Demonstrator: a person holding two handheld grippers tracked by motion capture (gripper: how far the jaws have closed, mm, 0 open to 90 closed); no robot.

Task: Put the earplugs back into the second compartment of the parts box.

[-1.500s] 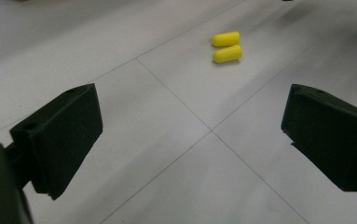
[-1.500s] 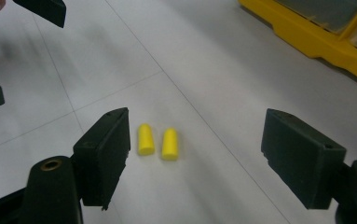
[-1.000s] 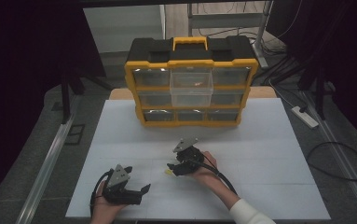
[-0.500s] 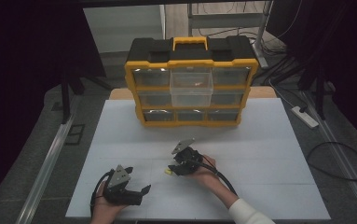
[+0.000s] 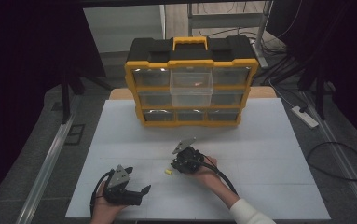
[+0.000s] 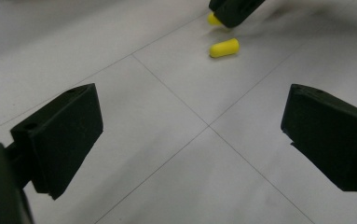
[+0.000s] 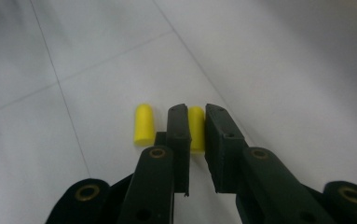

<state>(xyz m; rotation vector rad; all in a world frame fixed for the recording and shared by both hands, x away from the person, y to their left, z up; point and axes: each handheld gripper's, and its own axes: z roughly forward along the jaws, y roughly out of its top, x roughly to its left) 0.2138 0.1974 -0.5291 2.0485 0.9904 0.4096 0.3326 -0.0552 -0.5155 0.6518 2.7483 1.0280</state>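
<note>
Two small yellow foam earplugs lie on the white table. My right gripper (image 7: 197,111) points down at them, and its jaws have just been closing; they now pinch one earplug (image 7: 196,126) between the pads. The other earplug (image 7: 144,124) lies loose just to its left, parallel to it. In the high view the right gripper (image 5: 175,165) is at mid-table with the loose earplug (image 5: 168,172) beside its tips. My left gripper (image 6: 192,100) rests open at the front left (image 5: 141,191) and faces the loose earplug (image 6: 224,47) from a distance, with nothing between its jaws.
A yellow and black drawer organizer (image 5: 192,84) stands at the back of the table (image 5: 269,140), with one clear drawer (image 5: 191,88) pulled out in its middle. Cables and a power strip (image 5: 305,116) lie on the floor to the right.
The right gripper's jaws have drawn together around one earplug. Both hands have stayed where they were.
</note>
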